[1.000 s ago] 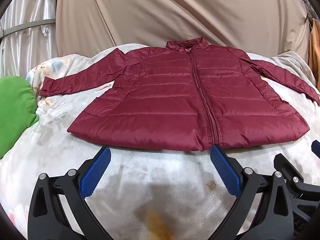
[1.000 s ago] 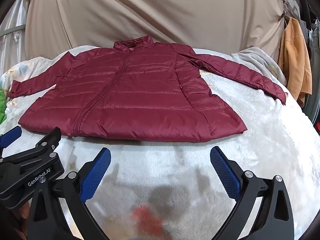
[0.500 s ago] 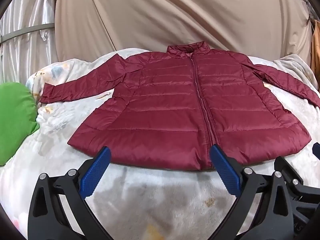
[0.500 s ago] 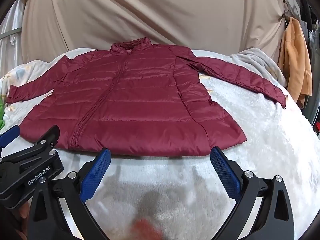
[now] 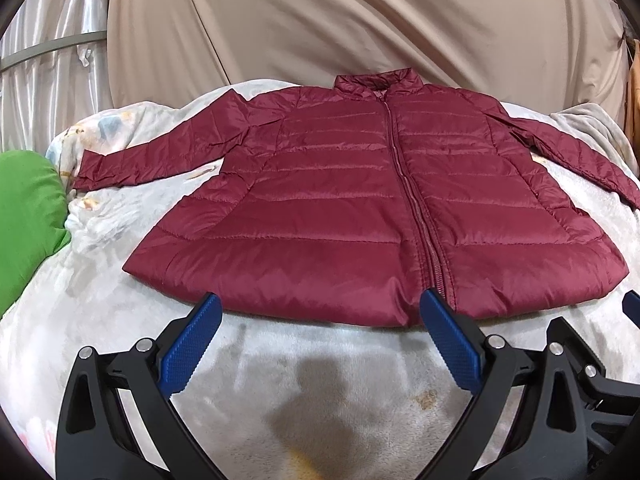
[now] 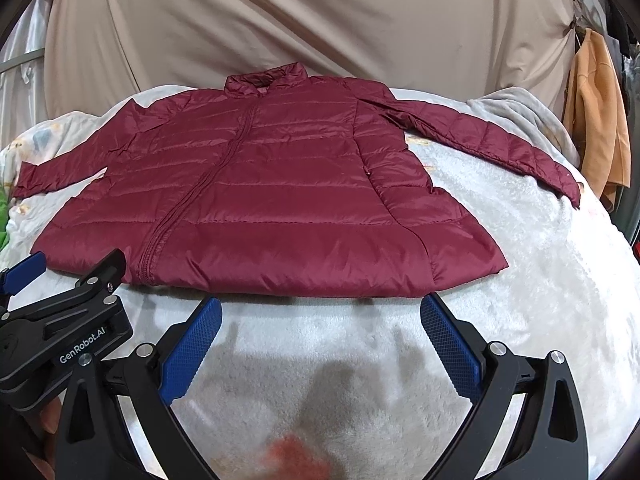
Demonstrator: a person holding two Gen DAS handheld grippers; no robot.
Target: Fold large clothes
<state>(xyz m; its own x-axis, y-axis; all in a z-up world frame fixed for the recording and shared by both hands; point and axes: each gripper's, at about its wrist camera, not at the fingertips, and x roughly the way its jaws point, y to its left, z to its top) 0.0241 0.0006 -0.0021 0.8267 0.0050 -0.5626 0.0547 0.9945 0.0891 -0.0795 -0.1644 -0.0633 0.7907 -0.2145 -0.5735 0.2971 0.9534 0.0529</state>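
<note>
A dark red quilted jacket [image 5: 360, 208] lies flat, zipped, front up, with both sleeves spread out, on a white fleece blanket [image 5: 280, 380]. It also shows in the right wrist view [image 6: 272, 200]. My left gripper [image 5: 320, 308] is open and empty, its blue fingertips at the jacket's near hem, left of the zipper. My right gripper [image 6: 320, 312] is open and empty, just short of the hem on the jacket's right half. The left gripper's body also shows in the right wrist view [image 6: 60, 320].
A green cushion [image 5: 24, 220] lies at the left edge of the bed. An orange garment [image 6: 600, 120] hangs at the right. A beige curtain [image 5: 340, 20] hangs behind the bed. A grey blanket [image 6: 516, 108] lies at the far right corner.
Both grippers have moved forward toward the jacket's hem; the jacket now fills more of each view. Both stay open. The jacket has not moved.
</note>
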